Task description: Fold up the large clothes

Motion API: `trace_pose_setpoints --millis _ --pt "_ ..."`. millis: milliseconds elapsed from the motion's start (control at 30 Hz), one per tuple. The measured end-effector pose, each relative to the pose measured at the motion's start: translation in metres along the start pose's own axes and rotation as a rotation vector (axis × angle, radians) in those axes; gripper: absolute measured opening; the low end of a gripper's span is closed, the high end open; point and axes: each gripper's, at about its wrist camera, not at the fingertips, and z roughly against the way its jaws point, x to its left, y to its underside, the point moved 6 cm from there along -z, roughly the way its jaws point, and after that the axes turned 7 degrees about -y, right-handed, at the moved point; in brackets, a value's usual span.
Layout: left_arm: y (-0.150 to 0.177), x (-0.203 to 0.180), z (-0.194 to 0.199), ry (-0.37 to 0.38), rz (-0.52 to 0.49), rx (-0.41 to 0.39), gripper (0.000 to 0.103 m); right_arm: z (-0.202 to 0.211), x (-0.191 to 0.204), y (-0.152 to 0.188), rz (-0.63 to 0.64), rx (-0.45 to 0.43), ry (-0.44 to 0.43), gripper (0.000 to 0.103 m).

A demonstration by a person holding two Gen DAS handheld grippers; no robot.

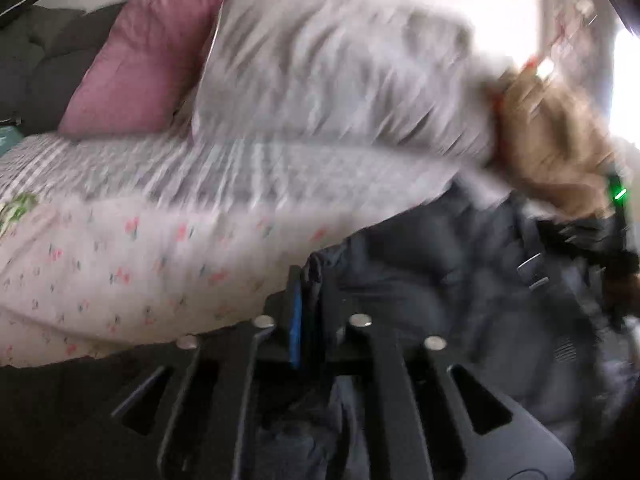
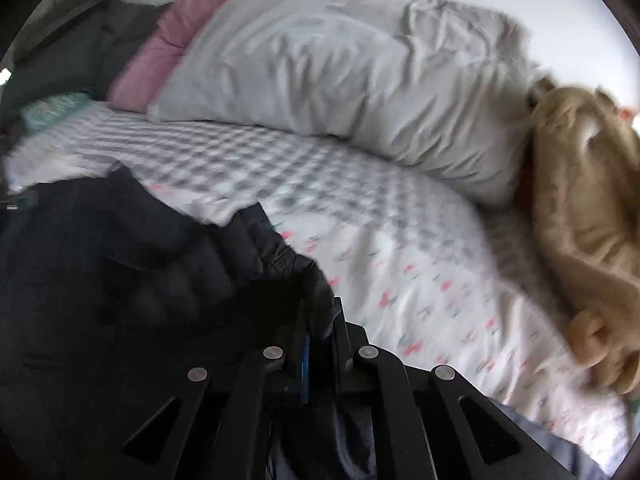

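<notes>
A dark navy garment [image 2: 120, 264], the large piece of clothing being folded, lies bunched across a bed, its edge pinched at two points. The left gripper [image 1: 308, 300] has its jaws together on a fold of the cloth, a blue pad showing on one finger; the right gripper [image 2: 318, 320] is likewise clamped on a hem of the same garment, with fabric rising between its fingers. From the left wrist view the garment [image 1: 440, 280] spreads to the right, where the other gripper's black body with a green light [image 1: 618, 194] shows at the frame's edge, blurred.

Under the cloth is a white duvet [image 2: 420, 280] sprinkled with small pink flowers, turned back to a grey-and-white checked sheet [image 2: 260, 160]. A big, creased pale grey pillow [image 2: 340, 68] leans at the head of the bed, a pink cushion [image 2: 168, 48] tucked behind it and a dark grey padded mass [image 2: 72, 52] beyond that. A tan plush toy [image 2: 588, 208] sprawls along the right side, touching the pillow. A small teal object [image 2: 52, 110] sits at the far left edge of the sheet; what it is cannot be told. The left view is heavily smeared.
</notes>
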Motion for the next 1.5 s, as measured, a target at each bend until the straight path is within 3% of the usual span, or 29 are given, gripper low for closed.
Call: trace_pose_setpoints --millis 67,100,167,200,233,300,433,567,733,867,967,1100,1167,1233,1333,1400,1433,1500 --pt "0.014 0.003 -0.023 -0.076 0.01 0.131 0.02 -0.018 0.0 0.011 -0.029 0.094 0.032 0.019" --pt "0.014 0.004 -0.02 -0.082 0.025 0.139 0.02 -0.016 0.001 0.014 -0.039 0.099 0.035 0.022" --pt "0.01 0.001 0.007 -0.057 0.051 0.1 0.037 0.004 0.006 0.014 -0.042 0.074 0.022 0.042" --pt "0.008 -0.003 0.024 -0.031 0.047 0.082 0.064 0.015 0.009 0.014 -0.039 0.055 0.02 0.063" --pt "0.01 -0.01 0.046 -0.007 0.035 0.059 0.075 0.04 0.014 0.016 -0.029 0.004 0.013 0.076" --pt "0.021 -0.02 0.074 0.041 0.002 0.059 0.075 0.076 0.032 0.027 -0.01 -0.01 -0.04 0.082" --pt "0.067 -0.05 0.138 0.19 -0.059 0.167 0.075 0.126 0.069 0.067 0.019 0.081 -0.187 0.082" --pt "0.119 -0.066 0.186 0.258 -0.13 0.239 0.076 0.177 0.096 0.132 0.024 0.156 -0.302 0.082" --pt "0.209 -0.083 0.211 0.258 -0.296 0.419 0.076 0.196 0.107 0.209 -0.02 0.284 -0.301 0.082" --pt "0.248 -0.078 0.235 0.211 -0.34 0.465 0.076 0.192 0.113 0.264 -0.019 0.446 -0.238 0.082" --pt "0.235 -0.066 0.259 0.202 -0.296 0.509 0.075 0.215 0.119 0.265 0.011 0.438 -0.184 0.082" --pt "0.195 -0.023 0.294 0.201 -0.104 0.394 0.076 0.254 0.136 0.244 -0.018 0.333 -0.213 0.082" --pt "0.185 0.004 0.296 0.155 0.041 0.392 0.076 0.264 0.151 0.234 -0.085 0.288 -0.273 0.082" --pt "0.187 0.027 0.293 0.121 0.188 0.439 0.075 0.265 0.169 0.227 -0.177 0.257 -0.354 0.082" --pt "0.204 0.037 0.289 0.157 0.335 0.492 0.075 0.259 0.201 0.229 -0.29 0.262 -0.523 0.082" --pt "0.215 0.037 0.281 0.177 0.364 0.498 0.072 0.25 0.229 0.232 -0.35 0.314 -0.649 0.082" --pt "0.221 0.039 0.278 0.168 0.37 0.515 0.064 0.24 0.245 0.235 -0.385 0.347 -0.712 0.079" --pt "0.23 0.041 0.264 0.165 0.402 0.55 0.055 0.226 0.263 0.241 -0.421 0.388 -0.76 0.069"
